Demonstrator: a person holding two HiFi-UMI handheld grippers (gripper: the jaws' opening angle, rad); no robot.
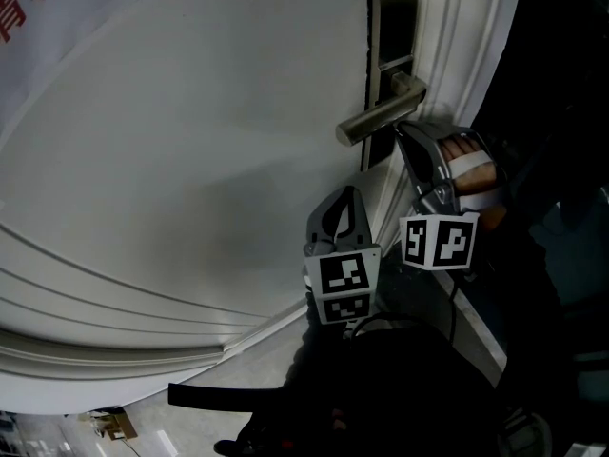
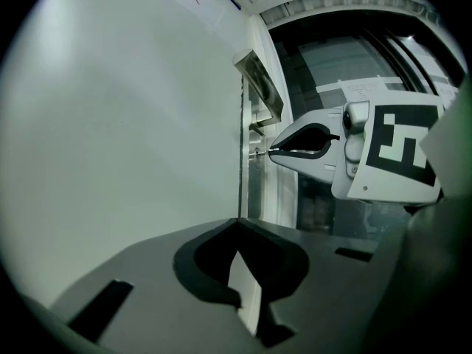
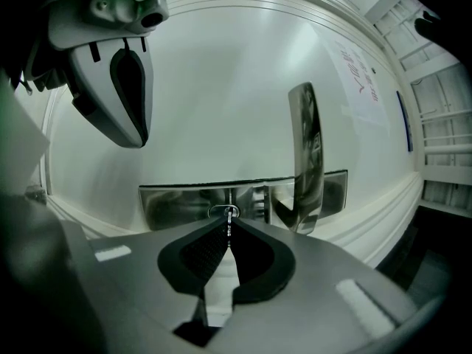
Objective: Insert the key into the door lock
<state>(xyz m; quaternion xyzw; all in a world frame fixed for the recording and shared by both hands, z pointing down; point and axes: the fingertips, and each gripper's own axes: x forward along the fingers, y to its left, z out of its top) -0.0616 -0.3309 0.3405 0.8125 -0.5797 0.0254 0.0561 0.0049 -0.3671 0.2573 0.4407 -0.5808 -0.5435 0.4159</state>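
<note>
The right hand-held gripper point(image 3: 227, 224) is clamped on the key point(image 3: 228, 220), a thin metal blade standing on edge between the closed jaw tips. The key's point sits right at the keyhole point(image 3: 224, 212) in the steel lock plate point(image 3: 177, 203) of the white door point(image 1: 190, 160). In the left gripper view the same short bit of metal bridges the gap between the right jaw tips and the plate, so key and lock are touching. How deep the blade sits cannot be told from either view.

As a judgement, the carrying and aiming are done and the task is at the insertion itself. What is left is a straight push along the blade's line until the key seats, with the blade kept in line with the slot.

The left hand-held gripper point(image 2: 236, 223) has its jaws closed together with nothing between them. It hangs below and to the left of the lock, near the door face but apart from it, and takes no part.

Room is tight on one side only: the lever handle point(image 3: 306, 153) juts out from the plate just beside the keyhole and close over the right jaws in the head view. The door's moulded edge point(image 1: 461, 36) runs near the plate, while the open door face on the left is free.
</note>
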